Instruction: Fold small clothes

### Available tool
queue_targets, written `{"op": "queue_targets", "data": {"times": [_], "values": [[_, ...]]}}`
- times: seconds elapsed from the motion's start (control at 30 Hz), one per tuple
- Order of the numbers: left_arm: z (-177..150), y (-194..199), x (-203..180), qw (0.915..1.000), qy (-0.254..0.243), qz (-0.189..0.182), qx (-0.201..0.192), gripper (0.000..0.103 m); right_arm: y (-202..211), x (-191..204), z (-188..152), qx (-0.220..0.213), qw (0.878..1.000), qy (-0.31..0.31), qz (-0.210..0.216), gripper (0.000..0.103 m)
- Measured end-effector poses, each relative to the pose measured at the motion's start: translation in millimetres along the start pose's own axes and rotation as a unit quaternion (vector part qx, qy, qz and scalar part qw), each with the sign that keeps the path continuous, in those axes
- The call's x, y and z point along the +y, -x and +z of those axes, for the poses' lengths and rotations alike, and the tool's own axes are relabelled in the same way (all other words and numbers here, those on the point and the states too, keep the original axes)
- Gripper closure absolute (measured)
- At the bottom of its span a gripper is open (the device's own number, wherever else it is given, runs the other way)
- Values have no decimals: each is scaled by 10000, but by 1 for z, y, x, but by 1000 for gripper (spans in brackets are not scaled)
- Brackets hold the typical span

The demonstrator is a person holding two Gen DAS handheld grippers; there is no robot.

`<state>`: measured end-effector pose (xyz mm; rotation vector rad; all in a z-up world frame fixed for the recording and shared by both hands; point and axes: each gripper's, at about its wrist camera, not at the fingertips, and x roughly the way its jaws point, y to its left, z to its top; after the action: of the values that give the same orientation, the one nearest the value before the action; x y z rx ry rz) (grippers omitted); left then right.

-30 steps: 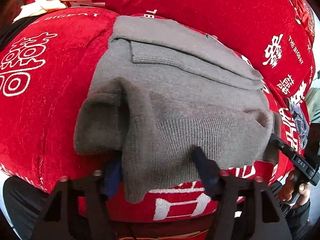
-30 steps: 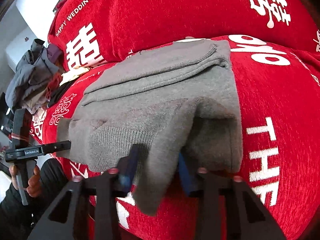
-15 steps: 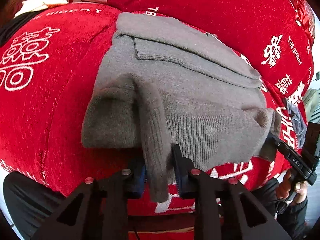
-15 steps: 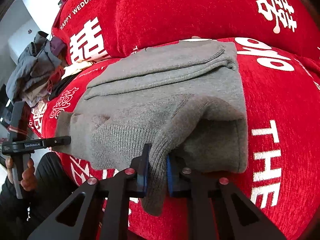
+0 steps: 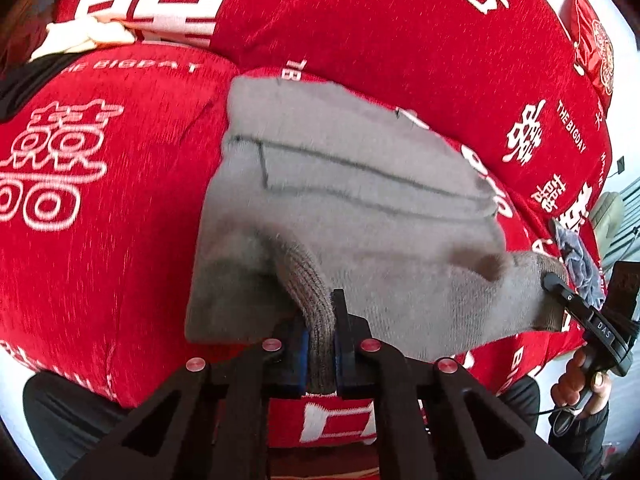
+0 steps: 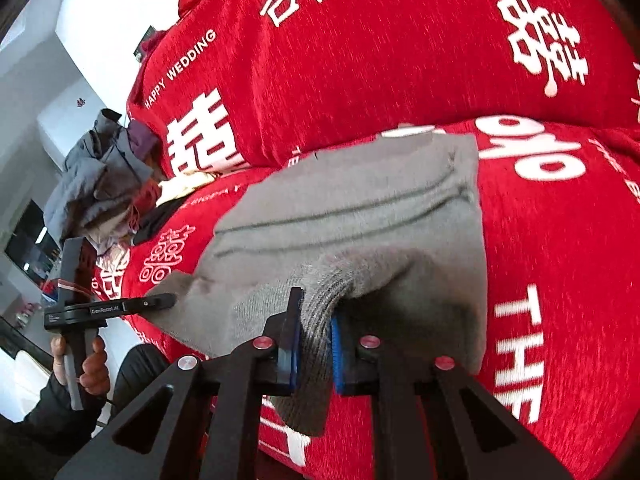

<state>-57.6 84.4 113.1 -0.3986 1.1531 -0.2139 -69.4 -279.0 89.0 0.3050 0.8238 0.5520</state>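
A grey knitted sweater (image 5: 340, 200) (image 6: 360, 216) lies folded on the red sofa cover (image 5: 100, 260) (image 6: 560, 260). My left gripper (image 5: 320, 320) is shut on the ribbed hem at the sweater's near left corner, and the pinched knit bunches up between the blue pads. My right gripper (image 6: 316, 312) is shut on the same hem at the near right corner. Each gripper also shows in the other's view, the right gripper (image 5: 560, 284) and the left gripper (image 6: 160, 302), with its tip at the sweater's edge. The near edge hangs lifted off the cushion.
A pile of grey and mixed clothes (image 6: 100, 176) sits at the sofa's far left end, with a cream cloth (image 5: 84, 36) beside it. A grey-blue cloth (image 5: 580, 264) lies at the right. The backrest cushion (image 5: 400, 40) rises behind the sweater. A hand (image 6: 88, 364) holds the left gripper's handle.
Both grippers closed from open onto the sweater's ribbed hem, then rose, pulling the near edge up off the cushion.
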Motion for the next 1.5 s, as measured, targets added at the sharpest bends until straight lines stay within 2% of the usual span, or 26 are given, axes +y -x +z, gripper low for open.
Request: {"op": "queue_targets", "data": {"times": [0.23, 0.37, 0.5, 0.6, 0.73, 1.13, 1.27, 1.37, 1.5], "values": [[33, 14, -12, 9997, -48, -75, -235, 93, 11, 13, 30, -162, 9998, 115, 72, 90], [54, 16, -17, 9995, 15, -107, -311, 93, 10, 14, 47, -150, 9998, 96, -51, 90], [64, 15, -18, 9993, 1, -113, -367, 93, -7, 4, 54, 252, 9984, 79, -507, 90], [68, 6, -13, 9996, 79, -76, -268, 93, -13, -6, 51, 408, 9979, -76, -489, 90], [76, 5, -9, 9995, 181, -105, -245, 93, -5, -2, 62, 188, 9995, -174, -170, 90], [155, 42, -29, 9959, -15, -166, -886, 93, 1, 17, 142, -385, 9990, -2, -221, 90], [189, 25, -32, 9961, -7, -64, -874, 93, -22, 5, 172, -415, 9986, -114, -303, 90], [211, -9, -26, 9977, 119, 57, -669, 93, -52, -13, 186, -306, 9982, -270, -447, 90], [226, -66, -15, 9985, 231, 370, -317, 93, -109, -51, 190, 106, 9954, -670, -671, 90]]}}
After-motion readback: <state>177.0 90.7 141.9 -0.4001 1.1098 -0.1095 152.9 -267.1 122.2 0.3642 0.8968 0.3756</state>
